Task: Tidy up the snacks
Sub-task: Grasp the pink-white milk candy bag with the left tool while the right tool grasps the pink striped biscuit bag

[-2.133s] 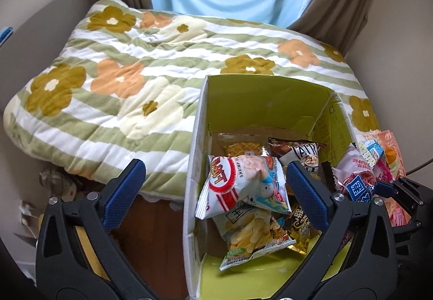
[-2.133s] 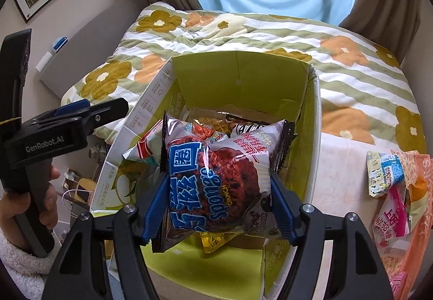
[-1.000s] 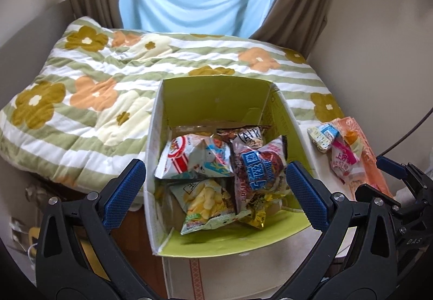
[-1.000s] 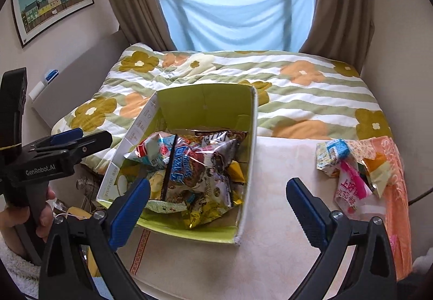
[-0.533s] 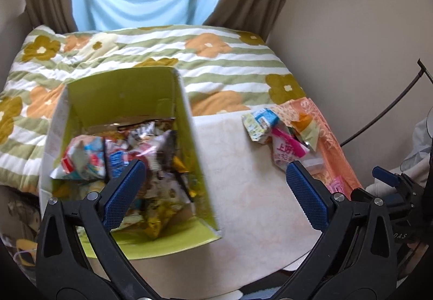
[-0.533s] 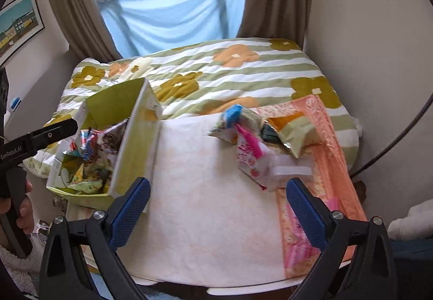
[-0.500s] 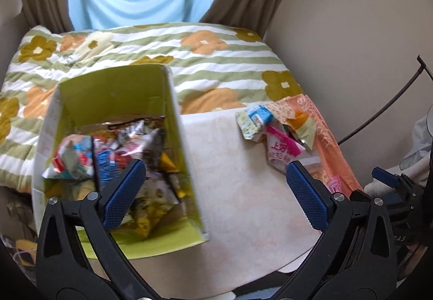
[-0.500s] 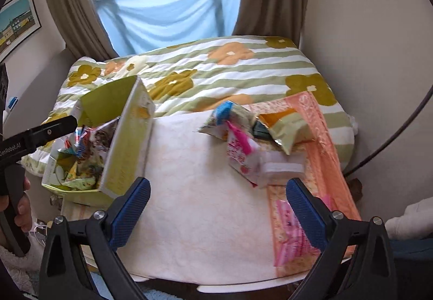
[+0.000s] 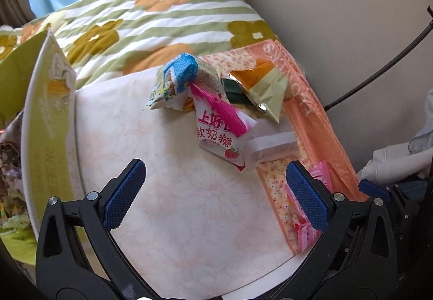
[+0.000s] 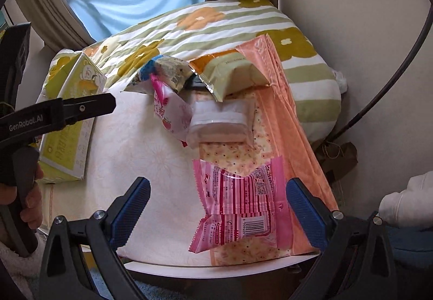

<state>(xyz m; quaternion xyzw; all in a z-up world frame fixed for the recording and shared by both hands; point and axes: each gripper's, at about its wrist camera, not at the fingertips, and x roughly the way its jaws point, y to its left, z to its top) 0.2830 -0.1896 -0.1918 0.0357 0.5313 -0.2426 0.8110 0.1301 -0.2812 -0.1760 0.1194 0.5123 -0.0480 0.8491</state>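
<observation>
Both your grippers are wide open and hold nothing. Your right gripper [image 10: 217, 204] hangs over the pink striped snack bag [image 10: 238, 205] at the near edge of the table [image 10: 140, 143]. Your left gripper [image 9: 215, 193] waits over bare table. More snacks [image 9: 205, 99] sit piled farther back. The green box [image 10: 71, 116] stands on the left. You look ready to grab, so next go down, pinch the pink bag, and carry it to the box

Both grippers, the left gripper [image 9: 215, 191] and the right gripper [image 10: 217, 199], have black plastic frames with silver screws and blue ribbed finger pads [image 10: 303, 204]. White "GenRobot.AI" lettering marks the left one's side. The left hand [image 10: 28, 202] shows bare skin above a fluffy white sleeve [image 10: 13, 270].
</observation>
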